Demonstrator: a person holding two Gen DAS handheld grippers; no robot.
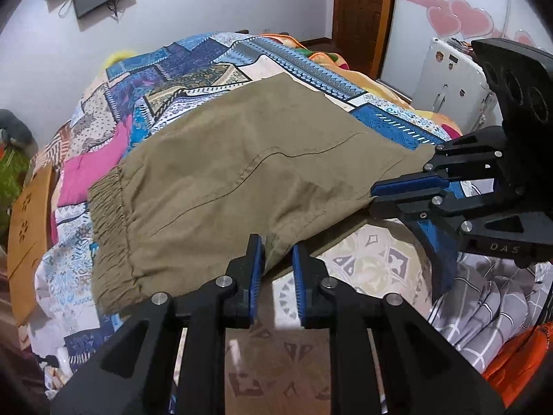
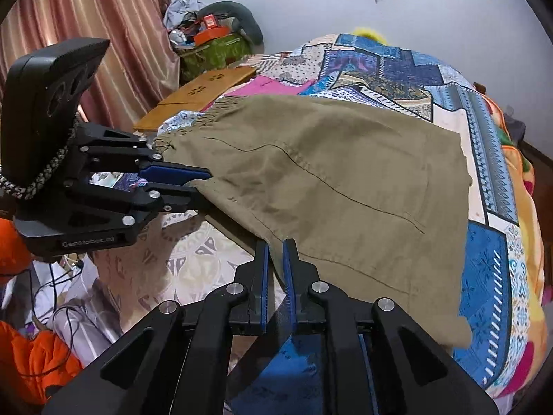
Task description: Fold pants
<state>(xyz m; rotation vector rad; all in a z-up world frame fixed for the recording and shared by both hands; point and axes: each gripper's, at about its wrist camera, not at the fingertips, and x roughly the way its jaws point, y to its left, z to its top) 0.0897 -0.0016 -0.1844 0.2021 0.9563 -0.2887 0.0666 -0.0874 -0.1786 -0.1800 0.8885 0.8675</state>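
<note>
Patchwork bedding (image 1: 193,69) covers the bed; olive pants (image 1: 242,159) lie folded across it, elastic waistband (image 1: 110,207) toward the wooden board (image 2: 197,93); the left gripper (image 1: 278,259) pinches the near pants edge beside the waistband; the right gripper (image 2: 274,259) is clamped on the same edge further along; a white wall (image 2: 293,0) stands behind.

I see pants (image 1: 242,159) ahead of fingers: matt olive woven cloth, gathered ribbed waistband. Fingers (image 1: 257,269): matt black plastic, blue ribbed pads, shiny metal pivot pins. Bedspread (image 1: 193,69) beyond fingers: printed patchwork cloth. Board (image 2: 200,90) past pants: smooth wood.
</note>
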